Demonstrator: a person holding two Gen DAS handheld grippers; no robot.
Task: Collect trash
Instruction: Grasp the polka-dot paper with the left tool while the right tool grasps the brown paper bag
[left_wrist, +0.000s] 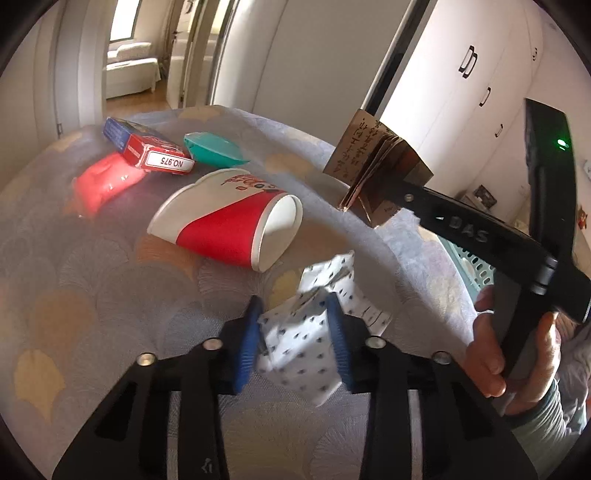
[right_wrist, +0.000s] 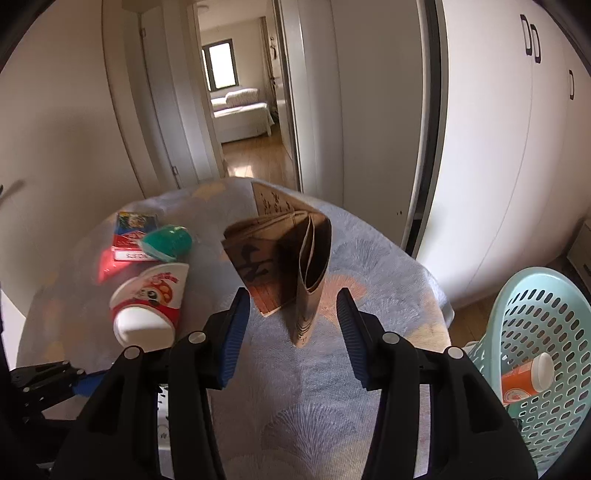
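Observation:
My left gripper is shut on a crumpled white paper with dark dots, low over the table. A red and white paper cup lies on its side just beyond it; it also shows in the right wrist view. A folded brown paper with black writing hangs between the blue pads of my right gripper, whose jaws stand wide apart. In the left wrist view the brown paper sits at the tip of the right gripper, above the table's right edge.
The round table has a patterned grey cloth. At its far side lie a red and blue card box, a teal case and a pink packet. A pale green slotted basket stands at the right, holding an orange bottle.

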